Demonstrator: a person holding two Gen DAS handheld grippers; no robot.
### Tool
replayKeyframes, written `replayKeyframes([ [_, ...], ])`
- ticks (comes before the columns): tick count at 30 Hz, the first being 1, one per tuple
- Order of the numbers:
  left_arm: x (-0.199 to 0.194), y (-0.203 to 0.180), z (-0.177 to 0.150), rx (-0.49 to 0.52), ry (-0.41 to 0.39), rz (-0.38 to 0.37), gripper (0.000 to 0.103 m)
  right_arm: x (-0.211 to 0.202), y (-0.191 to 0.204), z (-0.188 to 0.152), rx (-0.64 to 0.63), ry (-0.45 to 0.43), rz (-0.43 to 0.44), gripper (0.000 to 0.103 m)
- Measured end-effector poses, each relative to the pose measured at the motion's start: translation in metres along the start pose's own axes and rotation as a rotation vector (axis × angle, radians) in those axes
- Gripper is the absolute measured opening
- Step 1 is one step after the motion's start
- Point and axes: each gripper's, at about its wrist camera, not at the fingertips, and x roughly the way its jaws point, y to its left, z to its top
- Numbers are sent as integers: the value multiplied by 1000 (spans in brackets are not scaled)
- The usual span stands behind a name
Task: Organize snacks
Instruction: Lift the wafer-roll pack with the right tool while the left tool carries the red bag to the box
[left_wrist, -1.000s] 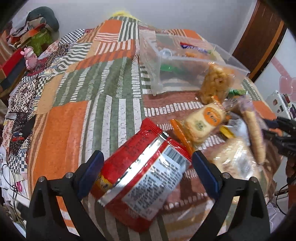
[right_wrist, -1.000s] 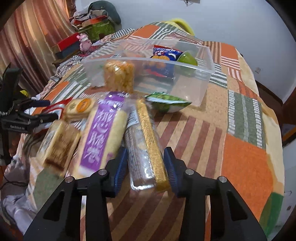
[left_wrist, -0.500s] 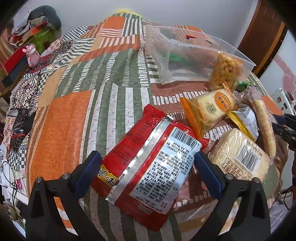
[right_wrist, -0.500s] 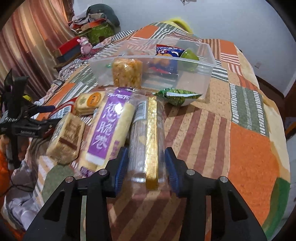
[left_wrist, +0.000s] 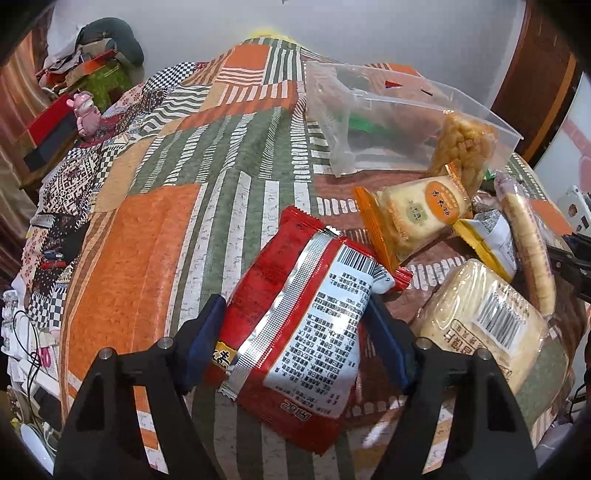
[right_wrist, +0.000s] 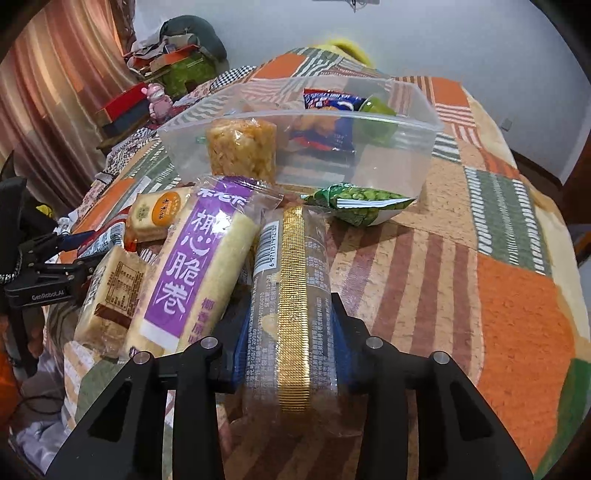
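The left gripper has just been closing its jaws, and its blue pads now press both sides of the red snack packet on the patchwork bedspread. The right gripper has also narrowed, clamped on the long gold-striped packet. Just left of those fingers lies the purple-labelled roll pack. Beyond both sits the clear plastic bin, already holding a blue packet.
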Motion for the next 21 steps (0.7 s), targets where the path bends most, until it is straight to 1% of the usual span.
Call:
replayKeyframes([
  [4,-13,1,0,-15,-24,-3,75,-16,-3,-2,6,-31,-6,33],
  [9,-37,-1,15,-12,-92,2,75,-37,-9,2,16,-89,-17,33],
  [12,-55,-4,31,-13,-148,-7,75,-52,-11,8,17,-135,-25,33],
  [16,-73,-9,53,-13,-221,-20,75,-66,-13,23,17,-194,-34,33],
  [21,-84,-19,84,1,-286,-37,75,-73,-17,45,22,-251,-51,33],
])
